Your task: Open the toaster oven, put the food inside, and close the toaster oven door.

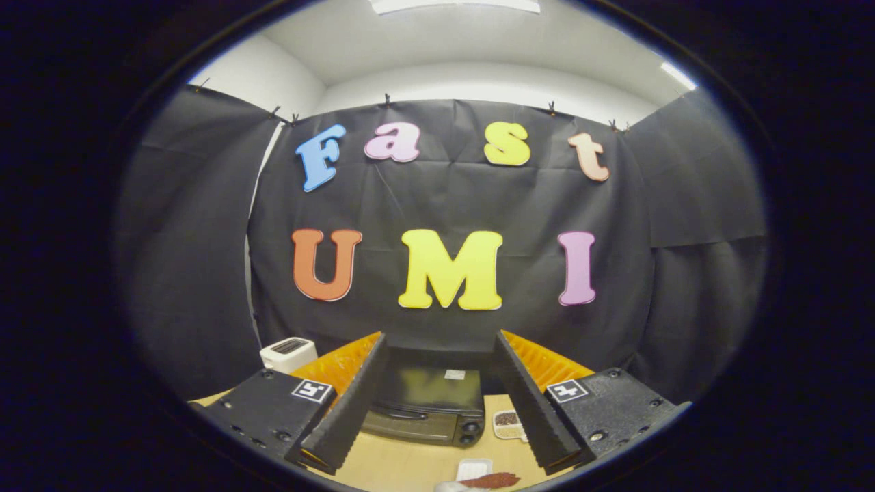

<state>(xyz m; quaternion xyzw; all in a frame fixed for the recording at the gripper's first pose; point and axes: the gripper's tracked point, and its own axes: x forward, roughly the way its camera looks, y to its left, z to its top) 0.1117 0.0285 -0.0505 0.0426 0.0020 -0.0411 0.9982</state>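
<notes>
The gripper (437, 403) has its fingers spread wide with nothing between them, raised above the pale wooden table (403, 465). The black box-shaped toaster oven (424, 406) sits in the lower middle of the frame, straight ahead and below the fingers, framed in the gap between them, door shut, its long handle running crosswise. The reddish-brown strip of food (489, 480) lies at the bottom of the frame, nearer than the oven, beside a small white tray (473, 468).
</notes>
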